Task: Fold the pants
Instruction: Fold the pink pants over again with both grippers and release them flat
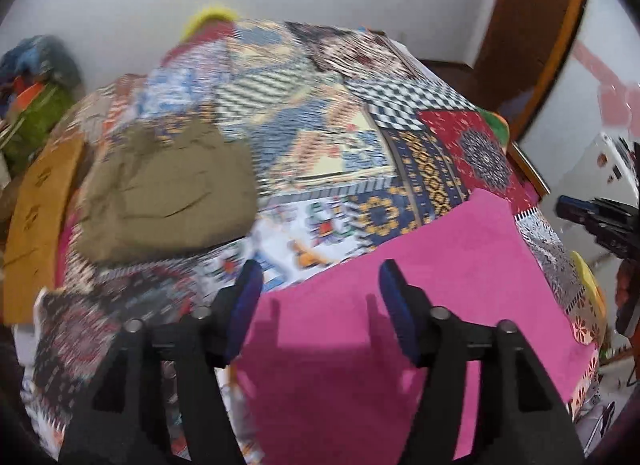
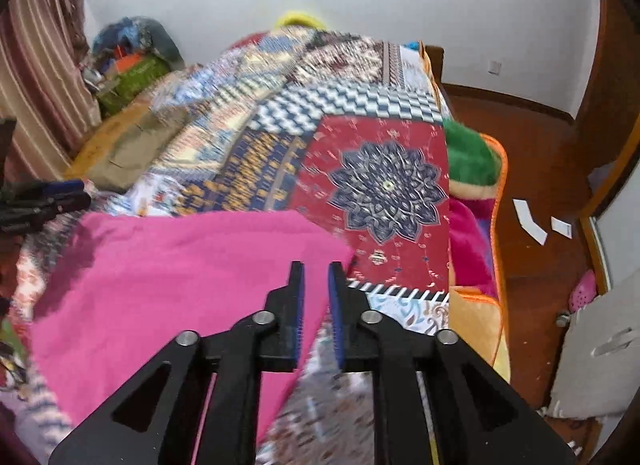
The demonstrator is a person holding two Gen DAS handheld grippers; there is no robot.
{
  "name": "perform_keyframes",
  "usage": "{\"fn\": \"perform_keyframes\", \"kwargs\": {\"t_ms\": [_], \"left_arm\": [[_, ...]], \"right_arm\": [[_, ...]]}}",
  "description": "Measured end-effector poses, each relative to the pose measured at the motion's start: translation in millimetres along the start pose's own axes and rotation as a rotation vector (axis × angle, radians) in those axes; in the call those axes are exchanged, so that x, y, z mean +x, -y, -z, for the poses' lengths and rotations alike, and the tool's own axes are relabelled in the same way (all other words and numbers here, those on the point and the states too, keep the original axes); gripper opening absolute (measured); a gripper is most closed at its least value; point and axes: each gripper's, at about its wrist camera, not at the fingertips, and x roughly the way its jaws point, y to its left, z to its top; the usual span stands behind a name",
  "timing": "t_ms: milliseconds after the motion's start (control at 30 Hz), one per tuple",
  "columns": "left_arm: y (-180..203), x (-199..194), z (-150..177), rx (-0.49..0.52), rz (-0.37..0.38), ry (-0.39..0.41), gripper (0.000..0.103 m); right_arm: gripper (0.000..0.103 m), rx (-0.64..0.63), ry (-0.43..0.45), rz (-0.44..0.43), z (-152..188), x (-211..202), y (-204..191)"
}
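Note:
Pink pants [image 1: 400, 305] lie folded flat on a patchwork bedspread [image 1: 312, 137]. They also show in the right wrist view [image 2: 168, 277]. My left gripper [image 1: 320, 289] is open and empty, hovering above the pants' left edge. My right gripper [image 2: 316, 281] hovers over the pants' right edge with its jaws narrowly apart and nothing between them. The left gripper shows at the left edge of the right wrist view [image 2: 48, 197]. The right gripper shows at the right edge of the left wrist view [image 1: 592, 217].
An olive-brown folded garment [image 1: 168, 193] lies on the bed to the far left, next to an orange-brown cloth [image 1: 40, 217]. A green and orange fleece blanket [image 2: 476, 169] hangs off the bed's right side. Wooden floor [image 2: 532, 169] with white paper scraps lies on the right.

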Motion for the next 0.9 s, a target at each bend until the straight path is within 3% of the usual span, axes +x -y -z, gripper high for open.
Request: {"fn": "perform_keyframes", "kwargs": {"t_ms": [100,167,400,533,900], "left_arm": [[-15,-22,20,-0.031,-0.029,-0.003,0.079],[-22,-36,34,-0.041,-0.035,-0.007,0.079],[-26,-61,87,-0.136,-0.017,-0.017,0.088],[-17,-58,111,-0.156,-0.01,-0.038,0.088],[-9,-54,161,-0.287,0.118,-0.112,0.088]], "right_arm": [[0.029,-0.006,0.044,-0.012,-1,-18,-16],[0.034,-0.03,0.077,-0.006,-1,-29,-33],[0.037,-0.091,0.113,-0.027,16,-48,-80],[0.047,-0.103,0.114,-0.057,33,-48,-104],[0.047,-0.194,-0.091,-0.084,75,13,-144]]}}
